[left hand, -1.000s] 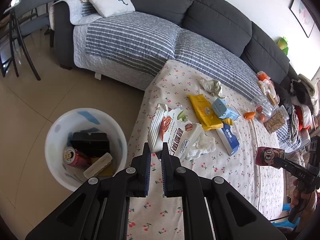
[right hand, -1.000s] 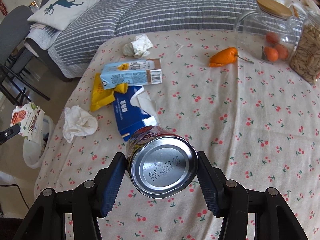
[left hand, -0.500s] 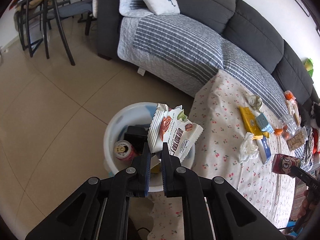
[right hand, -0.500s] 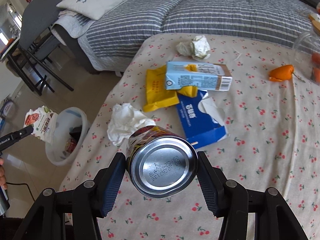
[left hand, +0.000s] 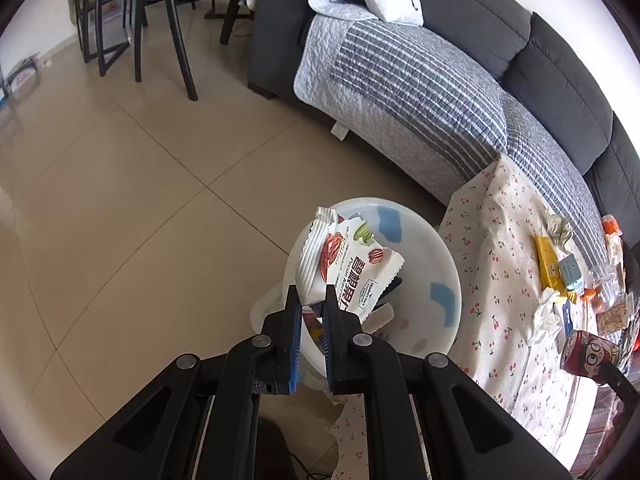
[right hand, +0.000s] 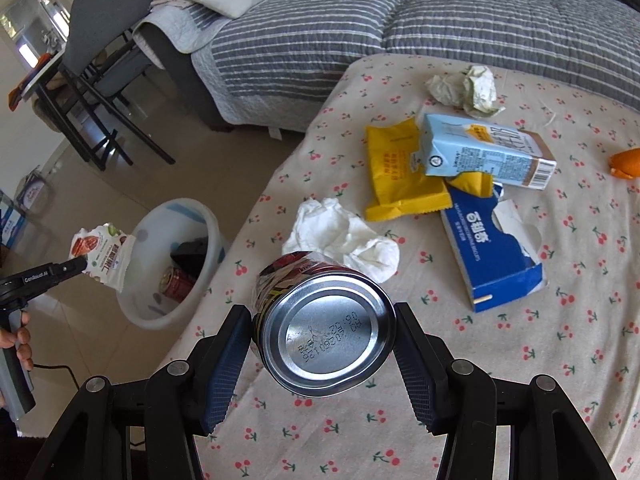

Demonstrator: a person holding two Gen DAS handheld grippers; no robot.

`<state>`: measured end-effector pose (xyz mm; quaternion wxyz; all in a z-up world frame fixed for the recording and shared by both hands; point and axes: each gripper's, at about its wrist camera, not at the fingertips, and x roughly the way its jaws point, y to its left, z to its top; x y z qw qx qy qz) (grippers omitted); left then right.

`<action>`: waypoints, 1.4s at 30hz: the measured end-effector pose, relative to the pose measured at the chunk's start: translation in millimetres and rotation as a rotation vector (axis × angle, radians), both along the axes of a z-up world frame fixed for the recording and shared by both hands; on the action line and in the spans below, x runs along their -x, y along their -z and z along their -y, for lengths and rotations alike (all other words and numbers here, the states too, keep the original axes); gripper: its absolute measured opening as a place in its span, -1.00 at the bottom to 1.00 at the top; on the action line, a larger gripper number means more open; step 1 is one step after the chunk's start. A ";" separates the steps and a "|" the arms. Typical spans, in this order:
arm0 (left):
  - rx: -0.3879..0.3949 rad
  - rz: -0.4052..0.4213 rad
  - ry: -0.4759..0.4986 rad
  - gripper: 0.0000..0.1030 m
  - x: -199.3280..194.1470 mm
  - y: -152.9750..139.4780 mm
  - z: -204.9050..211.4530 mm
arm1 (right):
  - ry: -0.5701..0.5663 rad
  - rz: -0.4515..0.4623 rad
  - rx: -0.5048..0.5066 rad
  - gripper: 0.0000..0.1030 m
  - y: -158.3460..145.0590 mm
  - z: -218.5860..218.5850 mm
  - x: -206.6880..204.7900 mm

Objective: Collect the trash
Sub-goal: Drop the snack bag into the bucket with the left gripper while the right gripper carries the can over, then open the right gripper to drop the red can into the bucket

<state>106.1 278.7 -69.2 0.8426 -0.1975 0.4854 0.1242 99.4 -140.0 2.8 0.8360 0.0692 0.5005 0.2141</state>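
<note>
Left tool [left hand: 308,298] pinches snack wrapper [left hand: 347,266] above white bin [left hand: 448,280]; right tool [right hand: 322,334] clamps can [right hand: 320,320] over table [right hand: 520,360]

Orange peel [right hand: 626,163] cut by right frame edge.

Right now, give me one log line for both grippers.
left gripper: shut on snack wrapper, over white bin | right gripper: shut on can, above table
</note>
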 end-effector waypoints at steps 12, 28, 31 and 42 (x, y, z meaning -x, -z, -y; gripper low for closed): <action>-0.108 -0.067 0.028 0.60 -5.0 2.0 16.7 | -0.069 -0.006 -0.050 0.19 4.2 -48.6 -5.5; -0.227 -0.178 0.073 0.88 18.0 11.9 6.6 | -0.193 -0.031 -0.090 0.20 52.5 -169.4 -28.4; -0.225 -0.173 0.080 0.88 16.3 10.2 7.8 | -0.194 -0.040 -0.109 0.20 62.9 -179.2 -31.3; -0.228 -0.161 0.137 0.88 7.9 3.5 31.7 | -0.144 -0.032 -0.142 0.27 51.5 -151.7 -27.4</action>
